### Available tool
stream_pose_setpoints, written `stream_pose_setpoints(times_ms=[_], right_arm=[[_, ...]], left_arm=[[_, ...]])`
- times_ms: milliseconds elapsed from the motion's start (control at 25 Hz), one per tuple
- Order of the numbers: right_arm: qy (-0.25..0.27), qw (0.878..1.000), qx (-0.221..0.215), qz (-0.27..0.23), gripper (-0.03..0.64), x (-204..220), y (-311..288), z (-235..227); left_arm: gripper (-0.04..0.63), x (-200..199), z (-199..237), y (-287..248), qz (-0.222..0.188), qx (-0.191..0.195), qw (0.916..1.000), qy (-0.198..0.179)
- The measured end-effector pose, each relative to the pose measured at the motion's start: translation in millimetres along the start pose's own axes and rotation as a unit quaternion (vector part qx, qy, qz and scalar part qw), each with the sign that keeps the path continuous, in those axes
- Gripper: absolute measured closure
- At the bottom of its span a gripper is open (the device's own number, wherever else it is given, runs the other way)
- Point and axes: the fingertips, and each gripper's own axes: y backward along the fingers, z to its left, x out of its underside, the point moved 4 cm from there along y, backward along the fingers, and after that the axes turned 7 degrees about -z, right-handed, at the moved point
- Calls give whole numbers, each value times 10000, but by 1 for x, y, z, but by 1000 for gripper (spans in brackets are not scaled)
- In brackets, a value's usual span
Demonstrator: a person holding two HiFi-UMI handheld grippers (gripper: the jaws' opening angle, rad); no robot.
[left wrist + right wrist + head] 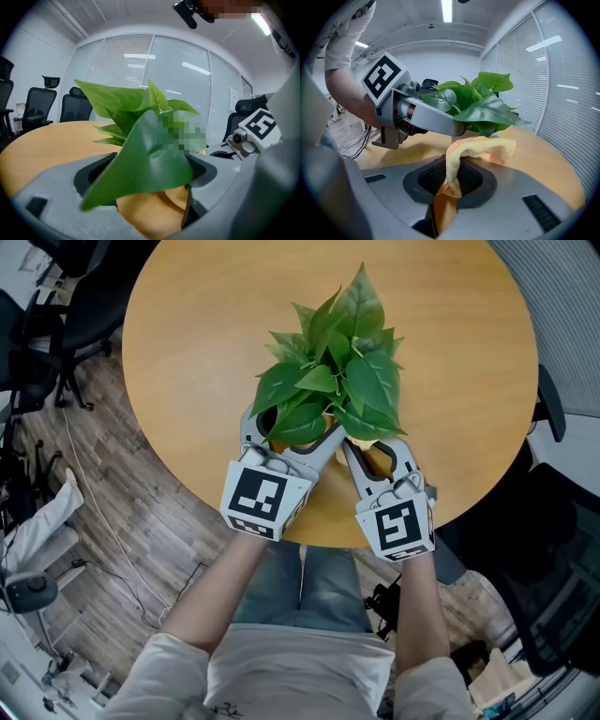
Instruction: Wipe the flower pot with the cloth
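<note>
The right gripper (450, 182) pinches a yellow cloth (487, 147) beside the flower pot (278, 442). The left gripper (292, 430) clasps the pot between wide-spread jaws, near the edge of the round wooden surface (187, 334). Leaves (337, 362) overhang both grippers and hide most of the pot. Office chairs (35, 105) and window blinds (562, 84) stand around.

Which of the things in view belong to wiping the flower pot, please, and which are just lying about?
In the job: flower pot, held by the left gripper; cloth, pinched in the right gripper.
Just about: table underneath, plant leaves, office chairs, floor cables.
</note>
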Motion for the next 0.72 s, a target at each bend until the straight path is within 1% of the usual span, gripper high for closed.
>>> stream_pose_setpoints(times_ms=[240, 440, 600, 720], right_arm=[[-169, 9998, 75, 43, 563, -4, 13, 0], [-626, 9976, 244, 136, 563, -8, 33, 5], [-702, 9971, 261, 164, 563, -20, 52, 11], [-787, 9965, 267, 128, 563, -33, 68, 16]], left_arm=[[185, -1, -1, 14, 156, 139, 9997, -133], [186, -5, -9, 33, 349, 275, 9988, -190], [186, -16, -16, 57, 441, 378, 9982, -130], [193, -26, -23, 75, 517, 455, 9975, -152]])
